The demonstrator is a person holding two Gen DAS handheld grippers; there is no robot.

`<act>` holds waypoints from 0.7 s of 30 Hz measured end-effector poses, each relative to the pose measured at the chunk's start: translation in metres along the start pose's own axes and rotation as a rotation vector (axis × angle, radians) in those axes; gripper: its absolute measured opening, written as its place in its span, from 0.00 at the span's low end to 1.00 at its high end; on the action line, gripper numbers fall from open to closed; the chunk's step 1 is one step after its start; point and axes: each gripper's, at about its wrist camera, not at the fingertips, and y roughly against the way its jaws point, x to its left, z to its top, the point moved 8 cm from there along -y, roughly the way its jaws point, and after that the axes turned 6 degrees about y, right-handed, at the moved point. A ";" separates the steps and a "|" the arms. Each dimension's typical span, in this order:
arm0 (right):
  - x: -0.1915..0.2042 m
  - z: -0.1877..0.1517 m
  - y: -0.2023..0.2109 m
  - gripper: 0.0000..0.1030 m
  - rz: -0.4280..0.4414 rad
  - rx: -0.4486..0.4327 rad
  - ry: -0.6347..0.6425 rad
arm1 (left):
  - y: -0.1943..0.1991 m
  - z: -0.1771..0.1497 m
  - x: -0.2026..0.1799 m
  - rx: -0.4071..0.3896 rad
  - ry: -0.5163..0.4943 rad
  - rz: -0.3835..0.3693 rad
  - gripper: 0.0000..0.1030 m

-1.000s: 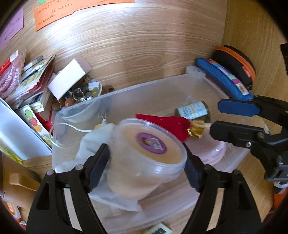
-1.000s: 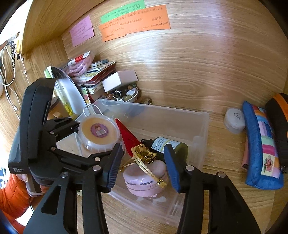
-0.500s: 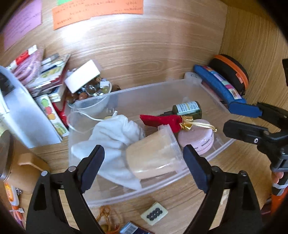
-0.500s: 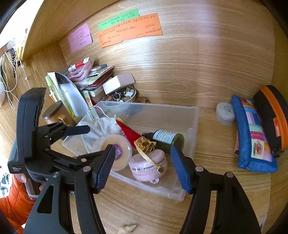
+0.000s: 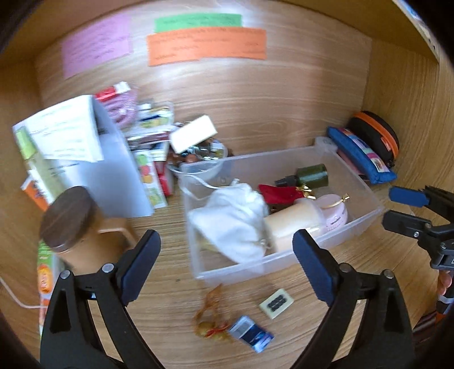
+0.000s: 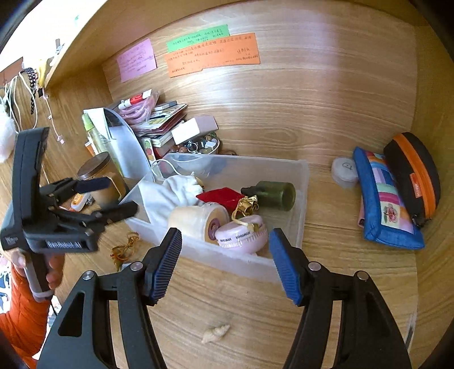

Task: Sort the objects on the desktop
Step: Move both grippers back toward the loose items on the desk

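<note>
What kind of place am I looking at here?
Probably someone's study desk at home or in a dorm: paper notes stuck on the wooden back panel, a pencil case, and a clear bin of small personal items.

Orange (image 5: 206, 46), green (image 5: 197, 23), pink notes (image 5: 96, 46) on wooden wall (image 6: 312, 93)

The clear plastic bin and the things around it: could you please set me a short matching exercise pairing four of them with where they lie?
Things:
1. round tub with purple label
2. blue patchwork pouch
3. small shell
4. brown-lidded jar

Places:
A. on the bare desk in front of the clear plastic bin
B. to the left of the bin
C. on its side inside the bin
D. to the right of the bin, beside the black and orange case

Pairs: 1-C, 2-D, 3-A, 4-B
</note>
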 end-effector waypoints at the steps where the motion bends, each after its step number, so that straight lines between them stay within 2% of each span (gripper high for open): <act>1: 0.001 -0.002 0.002 0.59 -0.005 -0.001 0.003 | 0.004 -0.001 0.006 -0.007 0.005 0.009 0.92; 6: 0.008 -0.012 0.014 0.59 -0.035 -0.008 0.018 | 0.017 -0.013 0.035 -0.013 0.040 0.052 0.93; 11: 0.013 -0.028 0.018 0.59 -0.060 -0.002 0.027 | 0.013 -0.041 0.055 0.031 0.046 0.084 0.93; 14: 0.016 -0.041 0.017 0.59 -0.068 0.013 0.029 | 0.006 -0.059 0.062 0.060 0.039 0.098 0.93; 21: 0.018 -0.072 0.008 0.59 -0.058 0.057 0.003 | -0.008 -0.095 0.055 0.127 0.007 0.071 0.93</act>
